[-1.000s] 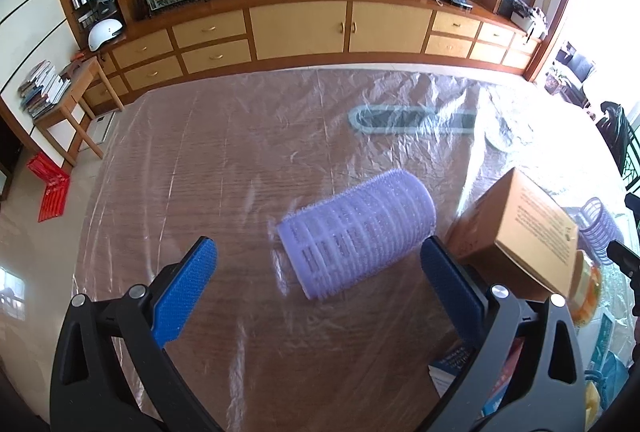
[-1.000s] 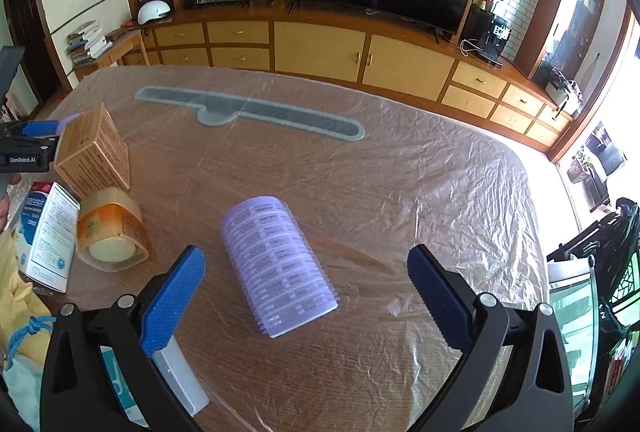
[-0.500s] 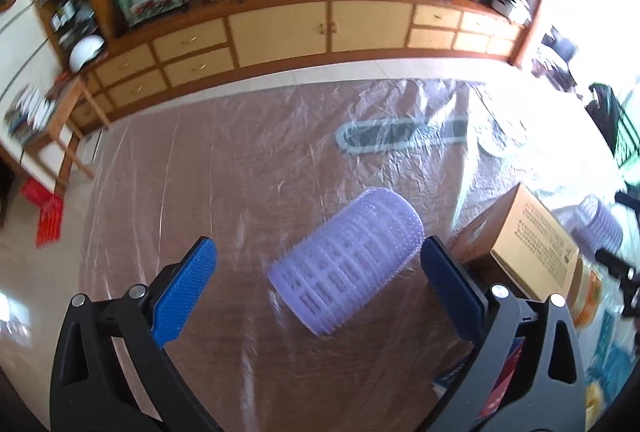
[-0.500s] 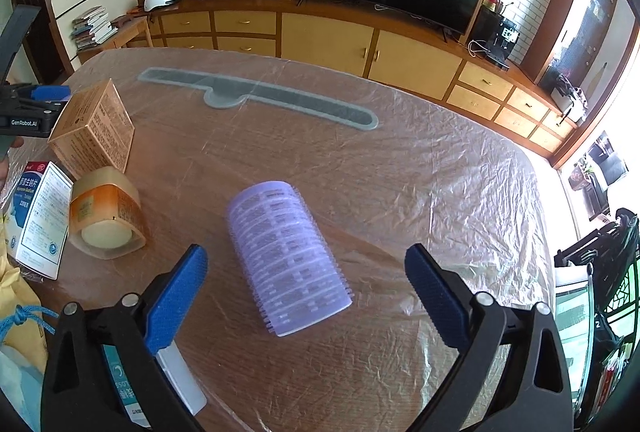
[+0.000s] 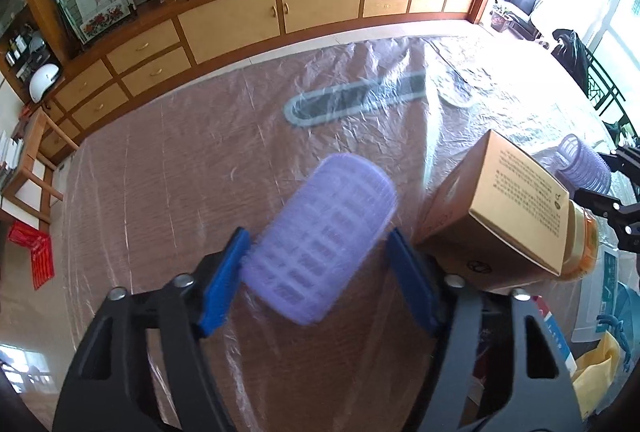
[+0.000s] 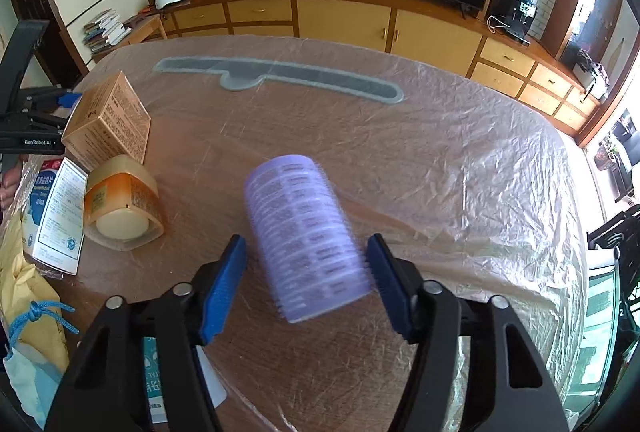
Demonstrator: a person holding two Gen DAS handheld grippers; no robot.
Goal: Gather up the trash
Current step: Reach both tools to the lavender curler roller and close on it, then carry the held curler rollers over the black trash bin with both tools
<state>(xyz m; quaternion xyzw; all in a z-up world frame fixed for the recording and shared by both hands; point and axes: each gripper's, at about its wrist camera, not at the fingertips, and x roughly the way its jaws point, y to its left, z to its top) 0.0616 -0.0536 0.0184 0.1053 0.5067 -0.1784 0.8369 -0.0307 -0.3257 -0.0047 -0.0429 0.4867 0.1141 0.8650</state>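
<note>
A purple hair roller [image 5: 320, 240] lies on the plastic-covered table between the blue pads of my left gripper [image 5: 318, 272]; the pads touch both its sides. A second purple roller [image 6: 306, 236] lies between the pads of my right gripper [image 6: 306, 284]; the right pad touches it and a thin gap shows at the left pad. That second roller also shows at the right edge of the left wrist view [image 5: 584, 168].
A tan cardboard box [image 5: 500, 208] leans on an orange jar [image 6: 120, 208] beside the left gripper. A white and blue packet [image 6: 52, 212] and a yellow bag [image 6: 28, 312] lie at the table's near edge. A grey strip [image 6: 280, 76] lies under the plastic.
Both grippers have moved forward over their rollers and their jaws have narrowed from wide open to the rollers' sides.
</note>
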